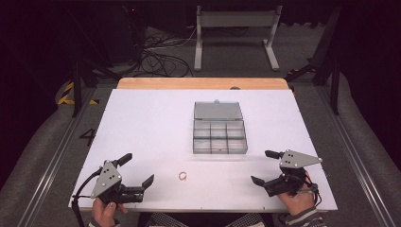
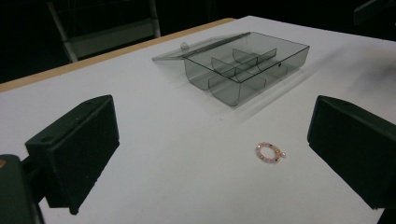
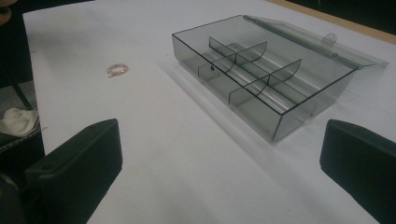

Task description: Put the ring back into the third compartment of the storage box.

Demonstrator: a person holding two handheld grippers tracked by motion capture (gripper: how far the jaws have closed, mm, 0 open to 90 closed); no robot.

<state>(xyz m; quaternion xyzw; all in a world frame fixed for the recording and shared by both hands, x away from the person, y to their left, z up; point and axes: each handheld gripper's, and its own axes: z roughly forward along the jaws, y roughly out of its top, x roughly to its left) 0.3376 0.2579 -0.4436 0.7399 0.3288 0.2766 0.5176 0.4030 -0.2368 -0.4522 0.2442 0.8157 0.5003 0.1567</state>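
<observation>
a wide white rectangular table top [image 1: 142, 123] lies under me, with a strip of bare wood along its far edge. near its middle sits a smoky clear plastic compartment box [image 1: 220, 137], its hinged lid [image 1: 218, 110] laid flat open behind it and the divided cells looking empty. my left gripper [image 1: 140, 171] hovers at the near left corner, jaws spread wide and holding nothing; my right gripper [image 1: 261, 166] does likewise at the near right. between them, nearer the left, rests a small pink beaded ring [image 1: 182, 176], apart from the box.
</observation>
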